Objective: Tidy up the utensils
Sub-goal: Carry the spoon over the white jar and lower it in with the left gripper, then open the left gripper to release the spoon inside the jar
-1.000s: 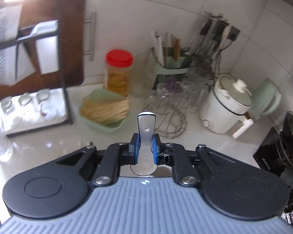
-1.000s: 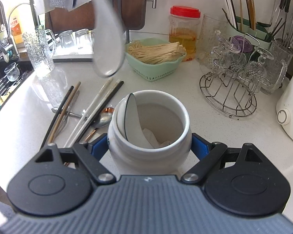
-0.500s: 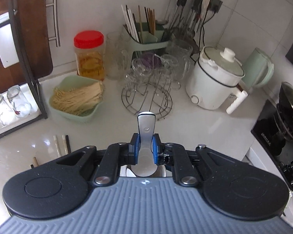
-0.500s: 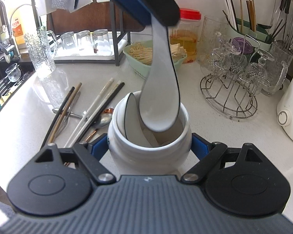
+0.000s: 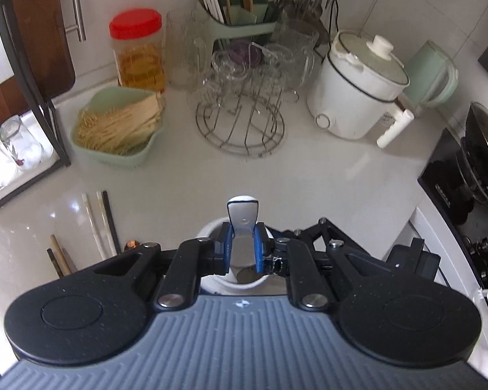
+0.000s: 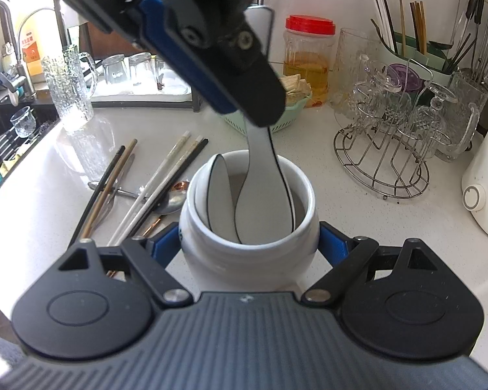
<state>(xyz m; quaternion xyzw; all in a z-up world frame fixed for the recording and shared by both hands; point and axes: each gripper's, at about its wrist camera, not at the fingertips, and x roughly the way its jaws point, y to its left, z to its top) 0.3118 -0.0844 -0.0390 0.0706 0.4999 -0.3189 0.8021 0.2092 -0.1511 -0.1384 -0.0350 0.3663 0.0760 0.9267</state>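
The left gripper [image 6: 263, 110] clamps a ceramic spoon [image 6: 260, 201] over the white jar [image 6: 249, 250] the right gripper [image 6: 249, 243] grips; releasing high could chip either.

Each hand-held gripper [image 5: 242, 247] is black with blue pads, silver screws and a ribbed grey base.

A home kitchen: rice cooker [image 5: 354, 91], kettle [image 5: 432, 74], probably a sink tap [image 6: 0, 26].
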